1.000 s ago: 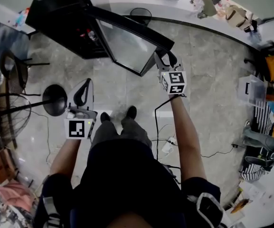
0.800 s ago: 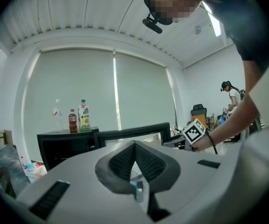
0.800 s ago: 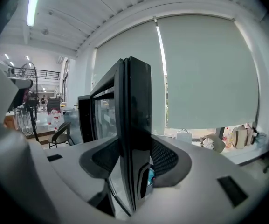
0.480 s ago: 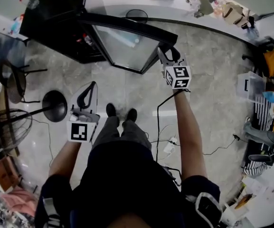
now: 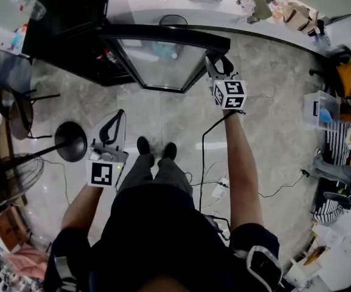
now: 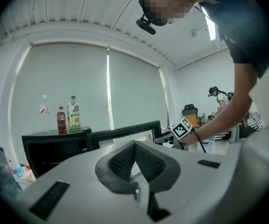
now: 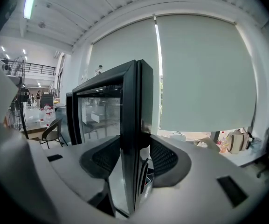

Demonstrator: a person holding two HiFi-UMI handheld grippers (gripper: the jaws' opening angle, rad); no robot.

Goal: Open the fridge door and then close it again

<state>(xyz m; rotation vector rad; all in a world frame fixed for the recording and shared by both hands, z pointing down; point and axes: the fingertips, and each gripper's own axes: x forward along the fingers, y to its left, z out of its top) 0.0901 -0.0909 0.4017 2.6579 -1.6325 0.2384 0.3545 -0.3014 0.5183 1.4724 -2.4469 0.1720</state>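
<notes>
Right claw grips open fridge door edge, upper centre. Left claw clenched, empty. Likely mid-swing; next needs a steady arc.

Our right arm reaches straight ahead, and our right gripper has its jaws clamped on the door edge between them. Our left arm is bent, and the jaws of our left gripper are pressed together with nothing between them.

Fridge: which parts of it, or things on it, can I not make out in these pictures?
- Inside of the fridge: in the head view, its black top and the glass door cover the shelves.
- Bottom edge of the door: in the right gripper view, the right gripper body covers it.
- Bottles on the fridge: in the left gripper view, the labels are too small to read.
</notes>
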